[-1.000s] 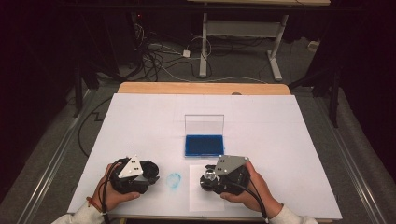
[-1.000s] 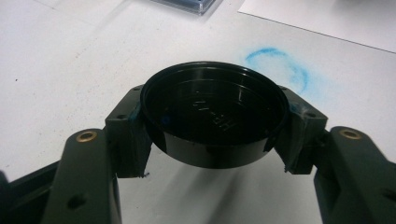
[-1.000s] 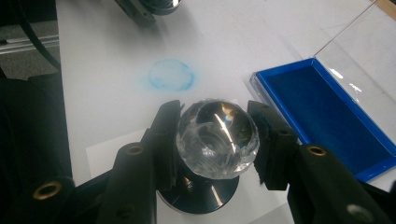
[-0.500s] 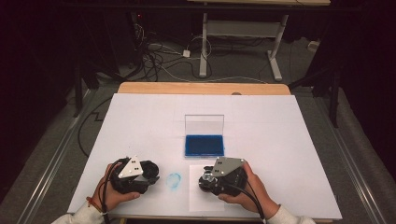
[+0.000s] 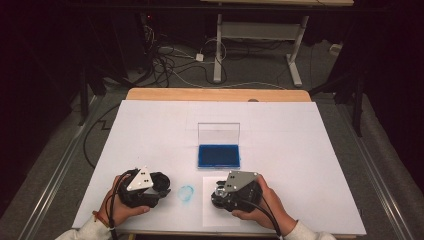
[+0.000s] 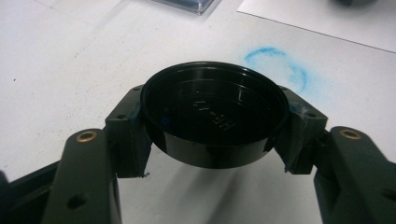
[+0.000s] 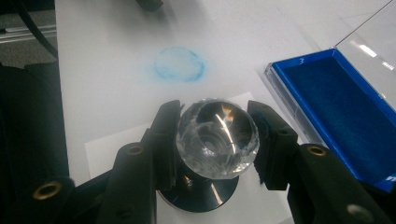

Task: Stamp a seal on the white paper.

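Two grippers working at counter (image 5: 310, 150): left gripper (image 6: 212, 154) clamping jaws on black cap (image 6: 214, 116), keeping it aside; right gripper (image 7: 215, 140) clamping jaws on clear-knobbed stamp (image 7: 217, 133), standing it on paper sheet (image 7: 107, 149), likely printing. Ink pad (image 5: 218, 155) sitting open at 12 o'clock from stamp, blue smudge (image 5: 186, 193) at 9 o'clock.

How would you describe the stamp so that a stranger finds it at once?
On the white table, look below the blue ink pad at the paper sheet. The stamp stands there in the right gripper; its clear faceted knob sets it apart.
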`<action>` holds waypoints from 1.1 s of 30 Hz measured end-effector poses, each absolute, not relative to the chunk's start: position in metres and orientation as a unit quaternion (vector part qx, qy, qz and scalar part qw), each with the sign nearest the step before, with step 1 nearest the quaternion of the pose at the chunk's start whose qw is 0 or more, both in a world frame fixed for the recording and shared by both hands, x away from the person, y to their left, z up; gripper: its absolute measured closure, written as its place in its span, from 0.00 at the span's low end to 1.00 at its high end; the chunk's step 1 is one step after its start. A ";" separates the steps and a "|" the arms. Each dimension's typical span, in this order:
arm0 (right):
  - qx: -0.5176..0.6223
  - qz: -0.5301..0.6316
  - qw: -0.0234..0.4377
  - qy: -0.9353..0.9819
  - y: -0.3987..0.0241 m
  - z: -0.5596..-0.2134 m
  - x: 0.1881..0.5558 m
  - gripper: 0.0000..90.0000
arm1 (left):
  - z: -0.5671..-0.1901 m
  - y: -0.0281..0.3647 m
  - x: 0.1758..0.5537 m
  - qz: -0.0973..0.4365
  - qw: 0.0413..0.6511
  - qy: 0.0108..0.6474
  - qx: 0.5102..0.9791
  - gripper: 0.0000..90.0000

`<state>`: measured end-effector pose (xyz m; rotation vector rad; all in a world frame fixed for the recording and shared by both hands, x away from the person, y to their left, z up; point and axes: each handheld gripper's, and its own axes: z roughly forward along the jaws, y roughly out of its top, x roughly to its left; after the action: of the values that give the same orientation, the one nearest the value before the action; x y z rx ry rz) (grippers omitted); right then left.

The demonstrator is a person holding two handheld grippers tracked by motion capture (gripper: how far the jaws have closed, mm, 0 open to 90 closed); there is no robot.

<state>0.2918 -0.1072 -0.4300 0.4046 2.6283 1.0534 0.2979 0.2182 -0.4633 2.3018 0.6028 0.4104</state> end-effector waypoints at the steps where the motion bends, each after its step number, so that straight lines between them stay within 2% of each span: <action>1: 0.141 0.364 0.140 0.910 -0.107 -0.431 0.292 0.64 | -0.463 0.218 0.298 0.159 0.356 0.232 0.891 0.41; 33: 0.133 0.341 0.149 0.919 -0.107 -0.444 0.289 0.64 | -0.465 0.217 0.298 0.156 0.353 0.234 0.892 0.41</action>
<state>0.2893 -0.1067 -0.4437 0.3817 2.6409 0.9793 0.2976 0.2173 -0.4647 2.3072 0.6049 0.4035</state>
